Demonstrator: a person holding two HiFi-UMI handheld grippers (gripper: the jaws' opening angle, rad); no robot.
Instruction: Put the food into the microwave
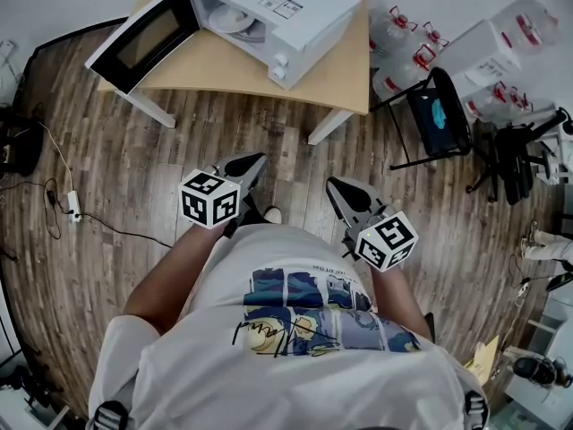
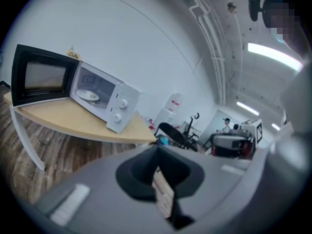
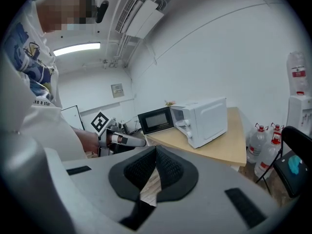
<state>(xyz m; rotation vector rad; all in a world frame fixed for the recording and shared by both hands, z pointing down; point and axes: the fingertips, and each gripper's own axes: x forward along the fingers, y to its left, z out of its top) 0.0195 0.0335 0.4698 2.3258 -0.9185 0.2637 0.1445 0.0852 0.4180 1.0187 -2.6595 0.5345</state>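
Note:
A white microwave (image 1: 286,12) stands on a light wooden table (image 1: 224,68) with its door (image 1: 141,38) swung wide open. A pale plate (image 1: 235,21) lies inside it; I cannot tell if food is on it. Both grippers hang in front of my body over the wood floor, well short of the table. My left gripper (image 1: 255,161) is shut with nothing in it, and so is my right gripper (image 1: 336,186). The left gripper view shows its closed jaws (image 2: 157,152) under the microwave (image 2: 105,95) and plate (image 2: 89,95). The right gripper view shows its jaws (image 3: 156,152) meeting, with the microwave (image 3: 204,118) ahead.
Several large water bottles (image 1: 398,47) stand right of the table beside a black folding chair (image 1: 439,115). Cables and a power strip (image 1: 72,206) lie on the floor at the left. A water dispenser (image 3: 298,91) stands at the right wall.

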